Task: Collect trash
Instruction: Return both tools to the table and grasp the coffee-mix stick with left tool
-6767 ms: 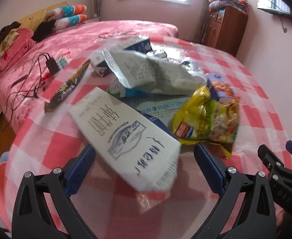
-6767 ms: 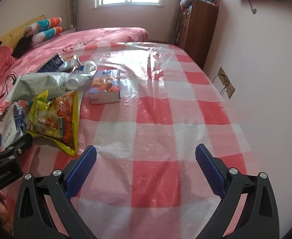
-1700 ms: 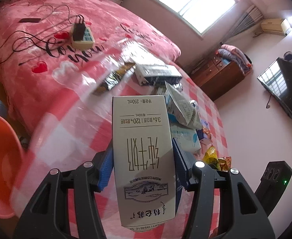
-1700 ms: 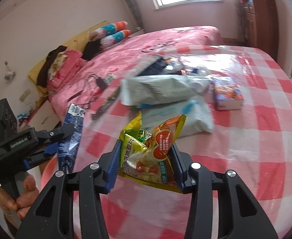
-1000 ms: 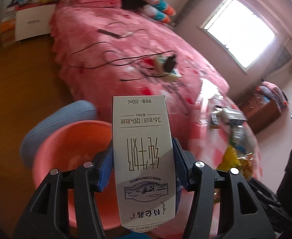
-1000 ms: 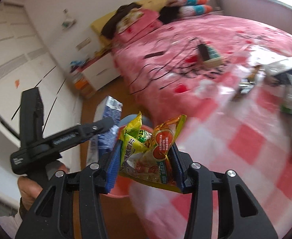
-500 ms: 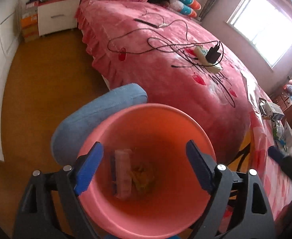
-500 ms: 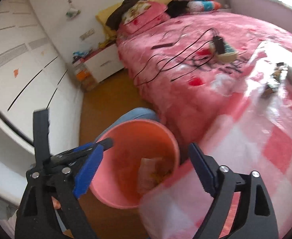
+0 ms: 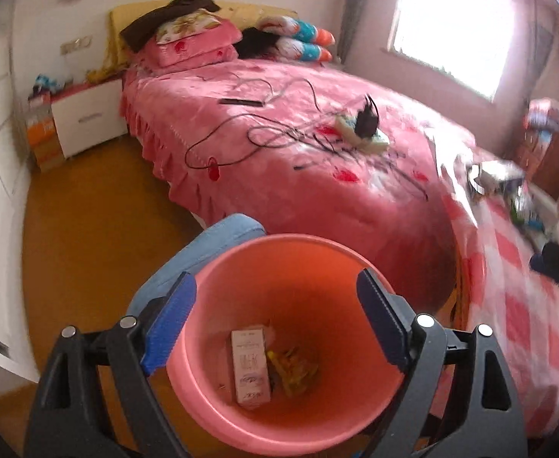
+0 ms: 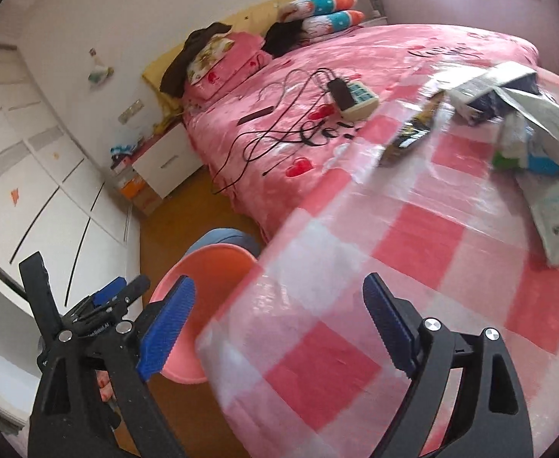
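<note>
Both tools have let go. The left gripper (image 9: 275, 318) hangs over the pink bucket (image 9: 241, 416), jaws spread wide and empty; a second ago it clamped the milk carton (image 9: 251, 368), which now lies on the bucket's bottom beside the yellow snack bag (image 9: 293, 368) that the right gripper (image 10: 277, 326) carried. The right gripper, likewise spread and empty, now looks across the near corner of the checked table (image 10: 413, 267). Two pieces of trash are thus collected.

More remains at the table's far edge: a grey bag (image 10: 546, 122), a dark wrapper (image 10: 413, 129) and a white pouch (image 10: 558, 213).

The carton's print is too blurred to read here. Script on the bedspread (image 10: 317, 129) looks like "Love", though I cannot be sure.
</note>
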Demonstrator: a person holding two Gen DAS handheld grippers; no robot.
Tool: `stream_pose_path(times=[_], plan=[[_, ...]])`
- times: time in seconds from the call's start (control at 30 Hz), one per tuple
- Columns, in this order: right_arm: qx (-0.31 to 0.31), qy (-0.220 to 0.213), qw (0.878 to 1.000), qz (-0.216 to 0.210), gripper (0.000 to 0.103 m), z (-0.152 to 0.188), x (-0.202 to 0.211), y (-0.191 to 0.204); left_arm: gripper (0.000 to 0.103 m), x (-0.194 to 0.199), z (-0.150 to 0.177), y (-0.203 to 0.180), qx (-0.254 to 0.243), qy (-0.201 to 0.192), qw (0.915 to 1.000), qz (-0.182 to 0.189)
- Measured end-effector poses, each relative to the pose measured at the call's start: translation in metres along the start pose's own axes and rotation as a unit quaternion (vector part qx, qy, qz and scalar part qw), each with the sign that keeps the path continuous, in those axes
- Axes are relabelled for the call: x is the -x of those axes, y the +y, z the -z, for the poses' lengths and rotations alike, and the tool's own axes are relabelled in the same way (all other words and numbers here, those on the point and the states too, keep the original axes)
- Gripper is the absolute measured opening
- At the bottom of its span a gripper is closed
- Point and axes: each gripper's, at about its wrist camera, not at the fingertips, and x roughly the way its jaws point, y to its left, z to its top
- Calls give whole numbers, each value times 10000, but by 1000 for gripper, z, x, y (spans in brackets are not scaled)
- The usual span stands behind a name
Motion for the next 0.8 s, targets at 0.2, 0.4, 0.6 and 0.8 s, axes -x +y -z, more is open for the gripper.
stream_pose_path(times=[0.2, 0.4, 0.6, 0.8], plan=[[-189, -212, 9996, -42, 89, 7, 26, -31, 86, 9, -13, -46, -552, 116, 9983, 147], [-326, -453, 9984, -63, 89, 11, 52, -58, 86, 15, -29, -97, -1011, 90, 9942, 353], [-544, -656, 9963, -68, 89, 15, 78, -86, 86, 7, -60, -156, -1091, 164, 9901, 864], [-924, -766, 9925, 226, 89, 2, 112, -125, 86, -20, -100, -218, -1076, 281, 9854, 1289]])
